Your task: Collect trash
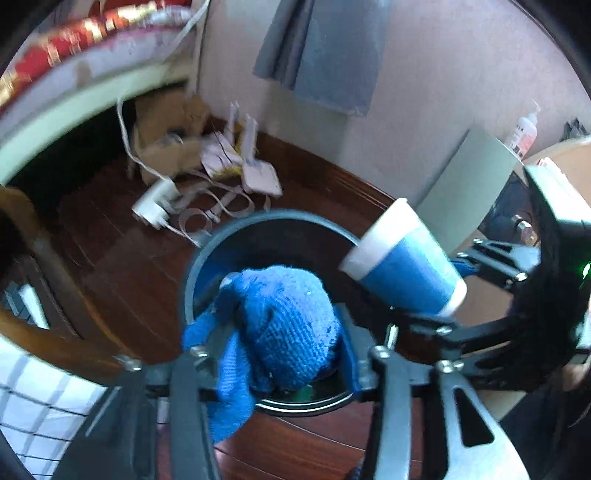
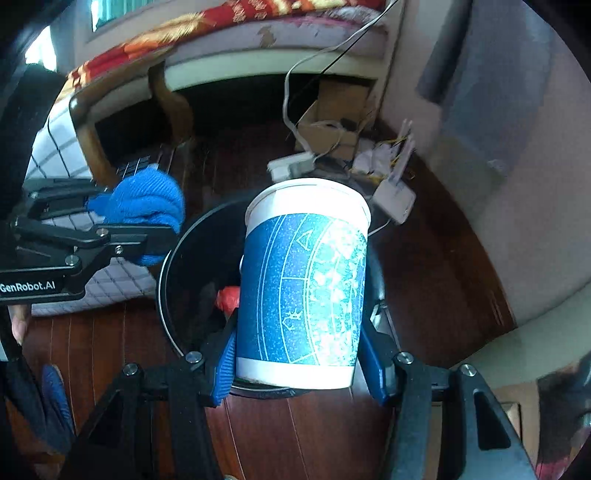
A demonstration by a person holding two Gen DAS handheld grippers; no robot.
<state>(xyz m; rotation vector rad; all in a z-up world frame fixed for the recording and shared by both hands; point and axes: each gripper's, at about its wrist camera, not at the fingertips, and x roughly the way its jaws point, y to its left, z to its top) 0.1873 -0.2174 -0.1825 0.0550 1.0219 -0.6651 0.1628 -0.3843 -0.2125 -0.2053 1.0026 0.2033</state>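
Note:
My left gripper (image 1: 275,354) is shut on a blue knitted cloth (image 1: 284,325) and holds it over the round dark trash bin (image 1: 218,240). It also shows in the right wrist view (image 2: 147,218) with the cloth (image 2: 147,201) at the bin's left rim. My right gripper (image 2: 299,354) is shut on a blue and white paper cup (image 2: 306,284), held above the bin (image 2: 177,266). The cup (image 1: 402,262) lies tilted at the bin's right side in the left wrist view. Something red (image 2: 227,297) lies inside the bin.
Dark wooden floor (image 1: 129,258). A cardboard box (image 1: 170,136), white cables and a white router (image 1: 258,177) lie by the wall behind the bin. A bed with a red cover (image 2: 221,22) stands behind. A chequered white cloth (image 2: 59,155) hangs at the left.

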